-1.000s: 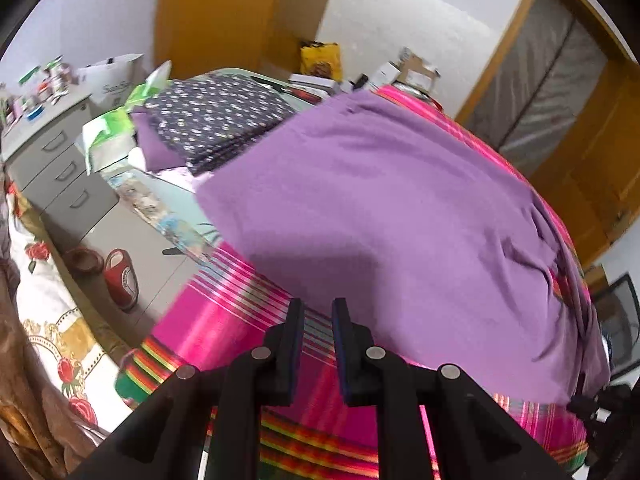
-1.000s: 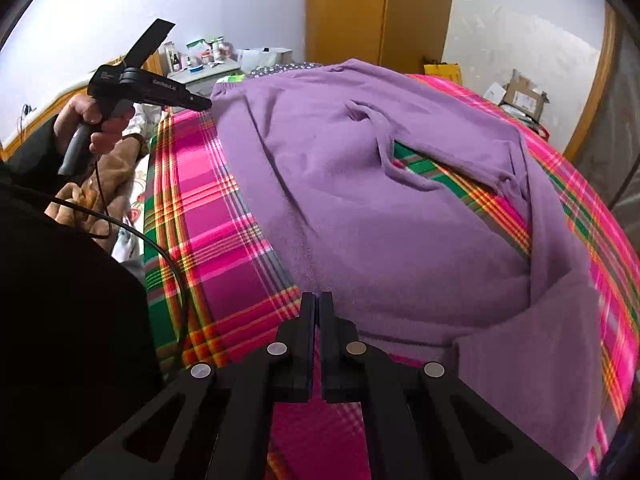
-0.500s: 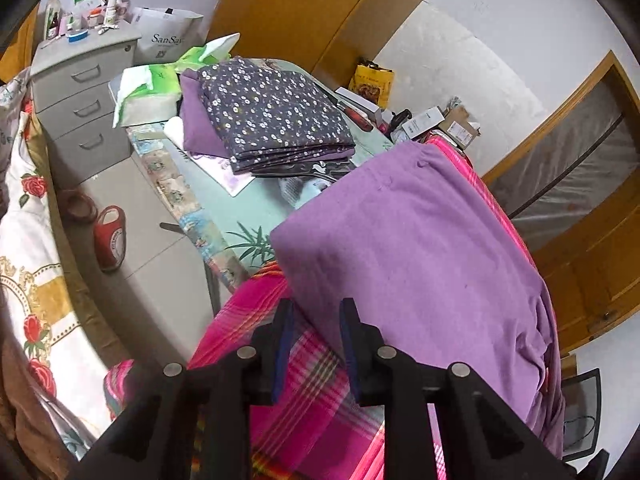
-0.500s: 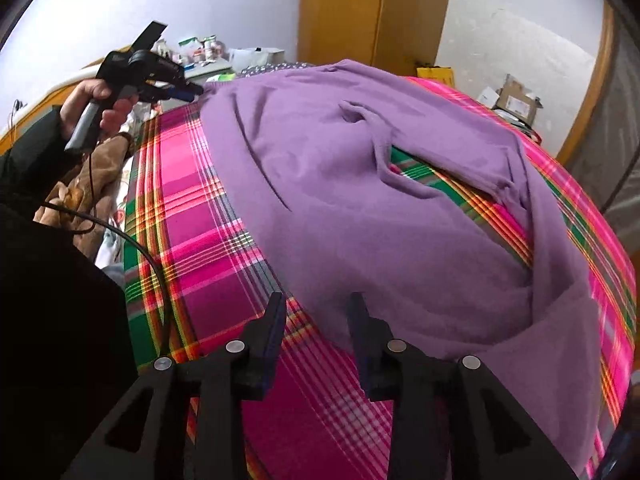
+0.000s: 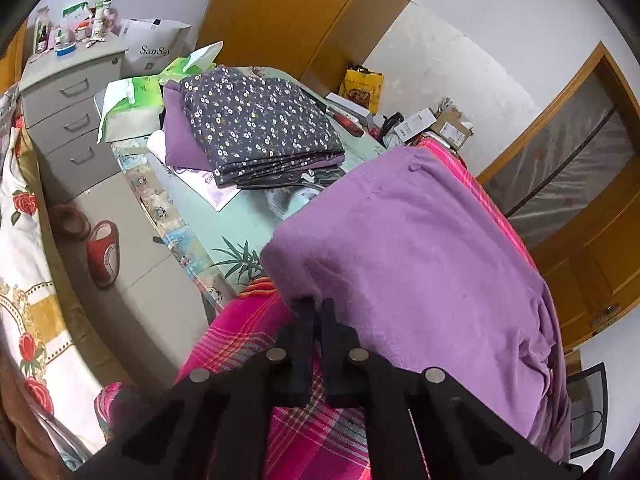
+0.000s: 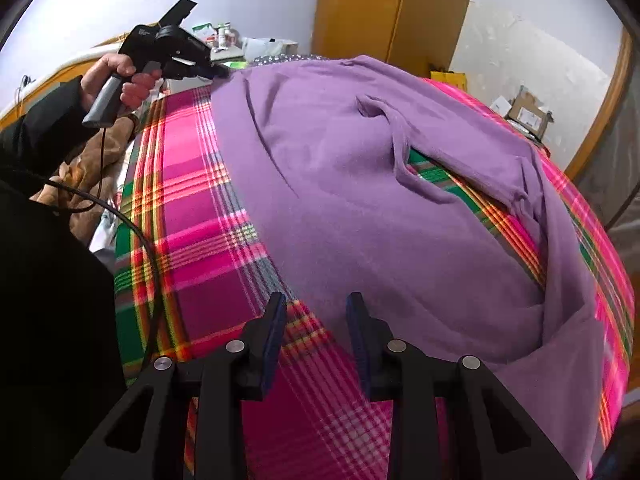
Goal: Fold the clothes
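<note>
A purple garment (image 5: 420,248) lies spread on a pink plaid cloth (image 5: 316,432). My left gripper (image 5: 318,308) is shut on the garment's near corner. In the right wrist view the same garment (image 6: 360,184) covers most of the plaid cloth (image 6: 200,216), with a sleeve looping at the right. My right gripper (image 6: 316,312) is open, its fingers just above the garment's near hem and holding nothing. The left gripper (image 6: 216,72) shows there at the garment's far left corner, held by a hand.
A stack of folded clothes topped by a dark floral piece (image 5: 256,128) lies on a pale green table (image 5: 240,224) beyond the garment. Grey drawers (image 5: 68,108), red slippers (image 5: 102,252), boxes (image 5: 448,128) and a wooden door (image 5: 580,216) surround the work area.
My left gripper moved to the garment's corner and shut on it. My right gripper went from shut to open near the garment's hem.
</note>
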Demonstrator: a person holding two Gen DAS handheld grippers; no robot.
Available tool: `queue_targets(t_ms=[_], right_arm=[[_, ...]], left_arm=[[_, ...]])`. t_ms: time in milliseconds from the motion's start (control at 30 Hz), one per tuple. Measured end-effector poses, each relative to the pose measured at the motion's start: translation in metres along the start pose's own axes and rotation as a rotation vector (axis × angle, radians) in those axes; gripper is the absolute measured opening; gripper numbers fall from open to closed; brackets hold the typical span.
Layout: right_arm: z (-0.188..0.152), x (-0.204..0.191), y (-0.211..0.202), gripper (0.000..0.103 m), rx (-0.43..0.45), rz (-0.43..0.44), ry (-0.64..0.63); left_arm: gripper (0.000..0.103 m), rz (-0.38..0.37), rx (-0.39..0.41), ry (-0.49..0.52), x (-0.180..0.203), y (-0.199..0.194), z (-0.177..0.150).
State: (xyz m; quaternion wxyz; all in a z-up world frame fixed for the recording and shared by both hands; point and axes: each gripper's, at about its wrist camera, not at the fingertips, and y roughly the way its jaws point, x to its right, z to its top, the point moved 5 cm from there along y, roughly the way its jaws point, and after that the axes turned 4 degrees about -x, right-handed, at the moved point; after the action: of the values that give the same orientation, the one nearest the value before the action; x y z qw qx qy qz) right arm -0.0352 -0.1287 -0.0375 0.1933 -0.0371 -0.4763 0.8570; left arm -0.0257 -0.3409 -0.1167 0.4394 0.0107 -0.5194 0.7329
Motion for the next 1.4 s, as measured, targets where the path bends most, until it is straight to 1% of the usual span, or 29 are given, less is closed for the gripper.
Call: queue_targets(t_ms=[33,67,200,267,400,500,600,733,867,900,933,967,1000,1033,1067,1100,1167,1233,1300,1400], right_arm=[[0.001,0.0,0.001,0.005,-0.001,-0.003,-0.002],[0.002,0.0,0.002,0.003,-0.001,-0.014,-0.009],[0.006,-0.001,0.001,0.002,-0.015,-0.023,-0.03],[0.007,-0.003,-0.008,0.002,-0.006,-0.005,-0.034],[0.008,-0.008,-0.029,0.002,0.016,0.028,-0.044],[0.004,-0.01,-0.035,0.002,0.016,0.06,-0.036],[-0.001,-0.013,-0.028,0.002,-0.008,0.092,-0.03],[-0.006,-0.017,-0.013,0.002,-0.043,0.118,-0.019],[-0.009,-0.012,-0.009,0.004,-0.057,0.138,0.031],[-0.01,-0.01,-0.01,0.005,-0.057,0.13,0.044],[-0.009,-0.007,-0.013,0.007,-0.047,0.121,0.056],[-0.008,-0.001,-0.02,0.01,-0.022,0.111,0.079],[-0.007,0.005,-0.027,0.018,0.005,0.1,0.105],[-0.007,0.012,-0.035,0.023,0.034,0.076,0.138],[-0.007,0.021,-0.044,0.03,0.068,0.041,0.178],[-0.009,0.031,-0.053,0.03,0.102,-0.001,0.223],[-0.015,0.055,-0.067,0.031,0.145,-0.103,0.319],[-0.023,0.071,-0.072,0.031,0.143,-0.194,0.376],[-0.031,0.086,-0.072,0.031,0.118,-0.276,0.427],[-0.04,0.094,-0.067,0.032,0.074,-0.335,0.45]], left_arm=[[0.002,-0.001,0.005,-0.001,0.0,-0.002,0.0],[0.002,-0.002,0.016,-0.001,-0.001,-0.005,0.001],[0.002,-0.014,0.044,0.006,0.003,-0.023,0.005],[0.002,-0.011,0.056,0.02,0.005,-0.035,0.006],[0.002,0.021,0.06,0.064,0.007,-0.051,0.003],[0.002,0.06,0.042,0.087,0.002,-0.048,-0.004],[0.002,0.093,-0.01,0.07,-0.01,-0.033,-0.013],[0.002,0.103,-0.05,0.064,-0.019,-0.019,-0.02],[0.003,0.103,-0.068,0.092,-0.018,-0.021,-0.021],[0.004,0.099,-0.072,0.091,-0.018,-0.022,-0.021],[0.005,0.096,-0.076,0.091,-0.018,-0.023,-0.021],[0.005,0.107,-0.068,0.087,-0.02,-0.027,-0.021],[0.005,0.119,-0.061,0.084,-0.021,-0.031,-0.02],[0.005,0.131,-0.053,0.08,-0.023,-0.035,-0.02],[0.005,0.143,-0.045,0.076,-0.025,-0.039,-0.02],[0.005,0.172,-0.02,0.074,-0.026,-0.044,-0.018],[0.005,0.188,0.022,0.075,-0.021,-0.054,-0.016],[0.005,0.166,0.044,0.092,-0.008,-0.059,-0.015],[0.005,0.118,0.057,0.149,0.017,-0.061,-0.018],[0.005,0.046,0.039,0.259,0.062,-0.053,-0.03]])
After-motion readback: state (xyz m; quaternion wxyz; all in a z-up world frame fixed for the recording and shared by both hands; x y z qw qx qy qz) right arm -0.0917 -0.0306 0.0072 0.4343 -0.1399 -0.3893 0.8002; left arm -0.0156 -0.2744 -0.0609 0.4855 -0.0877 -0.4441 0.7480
